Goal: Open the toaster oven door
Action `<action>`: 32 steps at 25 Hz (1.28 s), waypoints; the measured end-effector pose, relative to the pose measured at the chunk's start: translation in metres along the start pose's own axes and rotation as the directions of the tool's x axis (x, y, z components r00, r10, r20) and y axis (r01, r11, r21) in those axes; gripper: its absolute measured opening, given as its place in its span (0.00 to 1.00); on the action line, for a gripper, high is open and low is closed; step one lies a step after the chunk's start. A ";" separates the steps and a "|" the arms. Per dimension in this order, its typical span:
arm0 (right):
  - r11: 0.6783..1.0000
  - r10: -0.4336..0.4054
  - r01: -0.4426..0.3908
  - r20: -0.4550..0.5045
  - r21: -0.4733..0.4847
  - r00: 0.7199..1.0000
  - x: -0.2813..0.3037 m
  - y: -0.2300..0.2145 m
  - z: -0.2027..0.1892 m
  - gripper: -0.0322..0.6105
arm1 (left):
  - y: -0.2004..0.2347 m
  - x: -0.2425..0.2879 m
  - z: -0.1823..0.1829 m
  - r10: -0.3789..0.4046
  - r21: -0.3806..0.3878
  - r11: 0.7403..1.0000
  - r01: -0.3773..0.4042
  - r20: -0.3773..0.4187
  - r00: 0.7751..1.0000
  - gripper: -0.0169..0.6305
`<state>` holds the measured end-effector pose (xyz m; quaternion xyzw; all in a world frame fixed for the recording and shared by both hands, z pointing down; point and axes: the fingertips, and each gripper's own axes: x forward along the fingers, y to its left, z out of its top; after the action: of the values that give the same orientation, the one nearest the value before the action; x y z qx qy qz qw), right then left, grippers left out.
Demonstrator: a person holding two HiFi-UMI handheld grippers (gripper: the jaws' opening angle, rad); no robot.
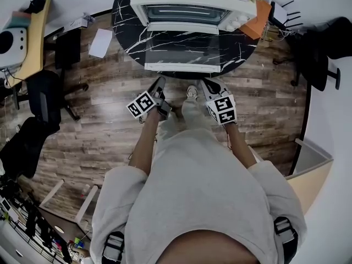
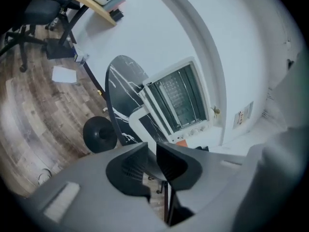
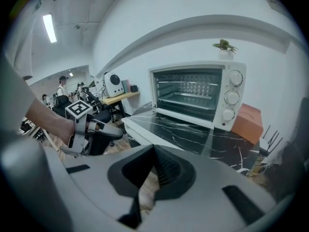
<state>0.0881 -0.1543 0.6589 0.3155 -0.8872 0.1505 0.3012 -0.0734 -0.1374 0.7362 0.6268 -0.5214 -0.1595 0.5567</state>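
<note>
**Q:** Where is the toaster oven placed, and how is its door set?

**A:** The white toaster oven (image 1: 192, 4) is seated at the rear of a round black marble counter (image 1: 124, 21). Its door (image 1: 184, 48) is found fully lowered and lies level in front of the cavity. The white handle (image 1: 181, 67) is positioned close to the counter's front edge. A wire rack (image 3: 188, 100) is exposed inside. Three knobs (image 3: 231, 96) are stacked down the right side of the front panel.

**Q:** What state is recorded for the left claw?

**A:** The left claw (image 2: 150, 148) is held over the wooden floor (image 1: 99, 125), clear of the counter, and nothing is touched by it. Its jaws are seen almost together. A narrow slit appears to stand between them, though that part of the view is dim. Nothing is gripped.

**Q:** And for the right claw?

**A:** The right claw (image 3: 153, 149) is held beside the left one, near the counter's front edge but apart from the handle. Its jaws are clenched tip to tip, and nothing is enclosed.

**Q:** Which other items are noted?

**A:** An orange box (image 1: 257, 21) is set on the counter just right of the oven. A small potted plant (image 3: 224, 46) is placed on the oven's top.
</note>
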 end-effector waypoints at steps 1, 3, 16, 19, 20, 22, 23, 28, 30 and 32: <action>1.000 -0.002 0.002 0.002 0.001 1.000 0.000 0.000 0.001 0.07 | -0.003 0.000 0.002 -0.002 0.027 1.000 0.002 -0.004 1.000 0.12; 1.000 -0.005 0.005 0.008 0.002 1.000 0.000 0.000 0.003 0.07 | -0.009 -0.001 0.004 0.000 0.090 0.996 0.001 -0.015 1.000 0.11; 1.000 -0.023 0.023 0.039 -0.002 0.999 -0.002 -0.003 0.016 0.07 | -0.051 -0.002 0.016 0.060 0.558 0.829 0.005 -0.098 0.993 0.04; 1.000 -0.030 0.030 0.052 -0.004 0.998 -0.005 -0.003 0.021 0.07 | -0.064 -0.003 0.020 0.056 0.626 0.780 0.017 -0.097 0.994 0.04; 0.999 -0.032 0.032 0.057 -0.004 0.998 -0.006 -0.003 0.024 0.07 | -0.068 -0.003 0.022 0.054 0.646 0.763 0.022 -0.097 0.994 0.04; 0.999 -0.036 0.037 0.067 -0.005 0.997 -0.008 -0.004 0.029 0.07 | -0.078 -0.006 0.024 0.054 0.693 0.720 0.030 -0.100 0.994 0.04; 0.999 -0.039 0.040 0.073 -0.006 0.997 -0.010 -0.005 0.031 0.07 | -0.083 -0.006 0.025 0.054 0.714 0.699 0.035 -0.101 0.993 0.04; 0.998 -0.057 0.059 0.110 -0.009 0.992 -0.015 -0.010 0.046 0.07 | -0.106 -0.008 0.035 0.020 0.756 0.652 0.053 -0.087 0.996 0.04; 0.998 -0.065 0.066 0.126 -0.009 0.990 -0.017 -0.012 0.052 0.07 | -0.114 -0.008 0.040 0.010 0.768 0.638 0.057 -0.082 0.997 0.04; 0.997 -0.069 0.071 0.142 -0.008 0.987 -0.020 -0.014 0.059 0.07 | -0.122 -0.008 0.044 0.002 0.781 0.622 0.060 -0.079 0.997 0.04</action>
<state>0.0832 -0.1822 0.6023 0.3543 -0.8957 0.1112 0.2448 -0.0526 -0.1739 0.6137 0.8200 -0.5083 0.0966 0.2446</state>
